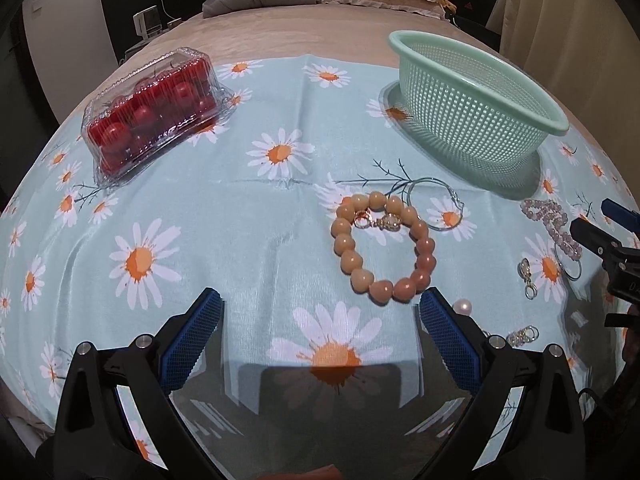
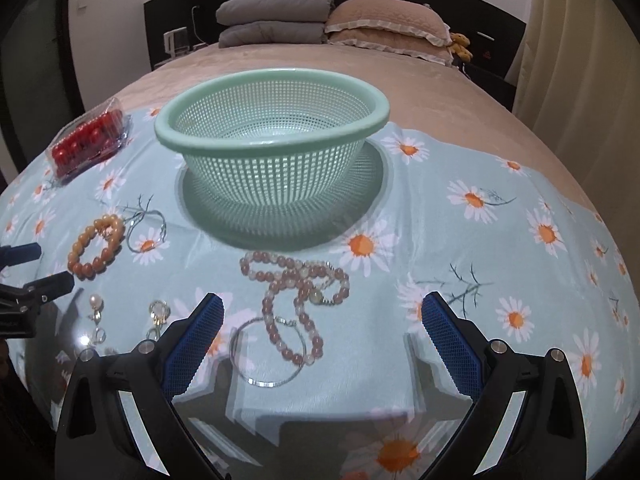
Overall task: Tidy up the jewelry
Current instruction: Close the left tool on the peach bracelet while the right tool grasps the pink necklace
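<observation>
Bedroom setup: everything sits on a daisy-print cloth [image 2: 460, 240] spread over a bed [image 2: 320, 68], with folded grey bedding [image 2: 276, 20] and a tan pillow [image 2: 388, 24] at the far end.

Jewelry is all loose on the cloth, none of it in the mint green basket [image 2: 272, 148]. A pink bead necklace [image 2: 296, 300] lies in a tangle just near of the basket, overlapping a thin silver bangle [image 2: 264, 352]. Off to the left there's a chunky peach bead bracelet [image 1: 382, 246] with a small gold charm [image 1: 378, 222] inside its ring, and a second thin silver hoop [image 1: 434, 204] touching its far right side. A pearl earring [image 2: 95, 312] and a couple of small gold-tone pieces [image 2: 159, 314] sit near the left gripper.

Left gripper [image 1: 320, 320] has its jaws spread wide, holding nothing, just near of the peach bracelet. Right gripper [image 2: 322, 320] is the same, jaws wide apart and empty, either side of the necklace's near end.

Far left, a clear clamshell box of red balls [image 1: 154, 114].
</observation>
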Demonstrator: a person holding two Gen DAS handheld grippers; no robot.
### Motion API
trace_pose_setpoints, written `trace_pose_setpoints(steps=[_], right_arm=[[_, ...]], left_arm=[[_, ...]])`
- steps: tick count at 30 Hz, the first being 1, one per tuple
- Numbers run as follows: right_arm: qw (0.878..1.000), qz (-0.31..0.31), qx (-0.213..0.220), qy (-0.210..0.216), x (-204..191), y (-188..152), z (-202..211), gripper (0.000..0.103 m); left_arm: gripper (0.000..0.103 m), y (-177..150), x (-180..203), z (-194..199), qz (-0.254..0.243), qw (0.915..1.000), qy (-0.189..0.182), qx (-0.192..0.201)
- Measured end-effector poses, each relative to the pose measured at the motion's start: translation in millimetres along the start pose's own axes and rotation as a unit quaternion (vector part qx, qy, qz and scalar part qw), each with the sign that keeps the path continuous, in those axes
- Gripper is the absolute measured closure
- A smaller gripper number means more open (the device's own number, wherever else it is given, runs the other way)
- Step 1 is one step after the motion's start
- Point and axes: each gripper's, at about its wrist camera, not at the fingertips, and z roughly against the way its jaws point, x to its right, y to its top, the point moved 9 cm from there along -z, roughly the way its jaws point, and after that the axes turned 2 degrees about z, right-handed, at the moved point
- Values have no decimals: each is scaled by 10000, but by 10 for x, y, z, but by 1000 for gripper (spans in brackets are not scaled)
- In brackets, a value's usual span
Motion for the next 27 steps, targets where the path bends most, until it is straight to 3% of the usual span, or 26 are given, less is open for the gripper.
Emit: trace_pose_setpoints(steps=[7, 9, 12, 16, 20, 23, 27], right_arm=[[9982, -82, -596, 38, 100, -44, -495, 8], [9976, -390, -498, 282, 136, -61, -533, 7], [9985, -349, -334, 253, 118, -68, -543, 6], [9985, -371, -280, 275, 113, -64, -526, 7], [9972, -542, -115, 508, 89, -47, -422, 8], [9984, -445, -5, 341, 95, 8, -383, 8], [9989, -311, -202, 302, 96, -30, -505, 9]], left_arm=[[6, 252, 5, -234, -90, 9999, -93, -22], [6, 294, -10, -296, -60, 9999, -152, 1], [6, 292, -16, -322, -229, 9996, -65, 117], [6, 365, 50, -186, -412, 9981, -352, 306], [6, 500, 0, -170, -475, 9977, -225, 430], [6, 555, -92, -283, -382, 9987, -101, 327], [5, 436, -126, -507, -407, 9991, -83, -75]])
